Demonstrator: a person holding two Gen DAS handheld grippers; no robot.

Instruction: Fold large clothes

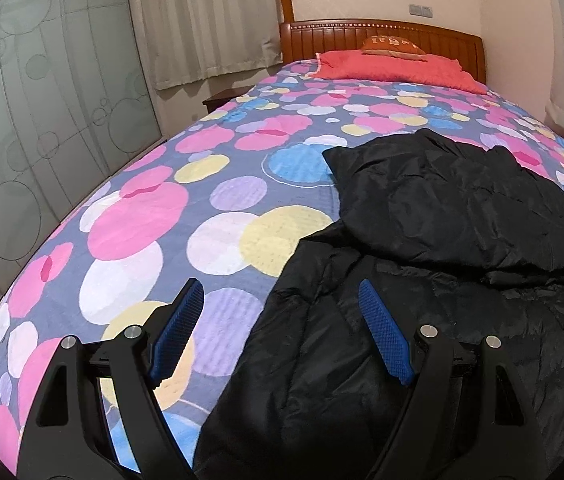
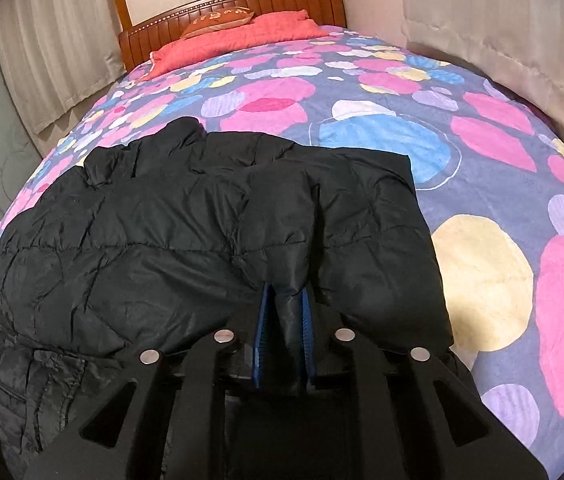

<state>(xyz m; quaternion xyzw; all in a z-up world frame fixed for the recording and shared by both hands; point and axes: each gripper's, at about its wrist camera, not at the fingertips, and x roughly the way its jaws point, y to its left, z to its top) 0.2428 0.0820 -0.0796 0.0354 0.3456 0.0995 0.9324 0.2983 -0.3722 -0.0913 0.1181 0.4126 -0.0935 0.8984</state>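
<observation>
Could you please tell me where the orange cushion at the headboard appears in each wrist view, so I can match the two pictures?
Left wrist view: the orange cushion sits upper right of centre, on the red pillow.
Right wrist view: it sits top, left of centre, on that pillow's left part.
Shared landmark: the black jacket on the spotted bedspread.

Both the left gripper (image 1: 282, 320) and the right gripper (image 2: 285, 320) are matte black, with angular linkage arms pierced by triangular cut-outs, round silver pivot pins at the joints, and ribbed blue pads (image 1: 385, 344) lining the fingers.
</observation>
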